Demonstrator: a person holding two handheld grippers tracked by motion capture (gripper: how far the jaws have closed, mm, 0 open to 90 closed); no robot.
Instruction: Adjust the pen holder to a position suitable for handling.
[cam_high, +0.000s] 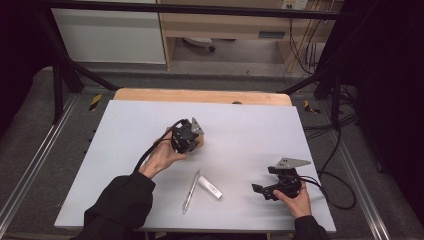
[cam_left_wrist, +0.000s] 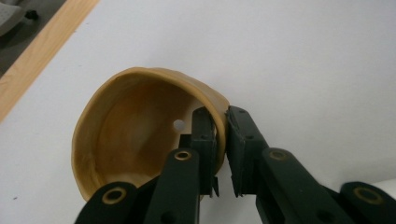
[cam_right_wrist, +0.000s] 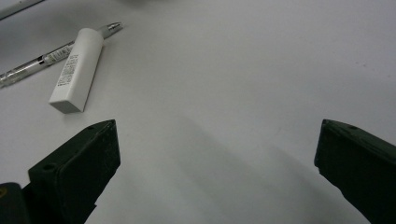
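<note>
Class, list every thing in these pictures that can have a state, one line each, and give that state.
Left tongs: shut on the bowl's wall.
Tan bowl: tipped on its side, a small hole in its bottom.
Right tongs: open, nothing between the jaws.
Pen: lying flat on the table.
White tube: lying flat, touching the pen.

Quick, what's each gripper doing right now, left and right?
Left gripper: shut on the wall of the tan bowl, one jaw inside, one outside.
Right gripper: open, nothing between the jaws.

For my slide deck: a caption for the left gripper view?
Left gripper pinching the wall of a tan bowl on a white table.
</note>
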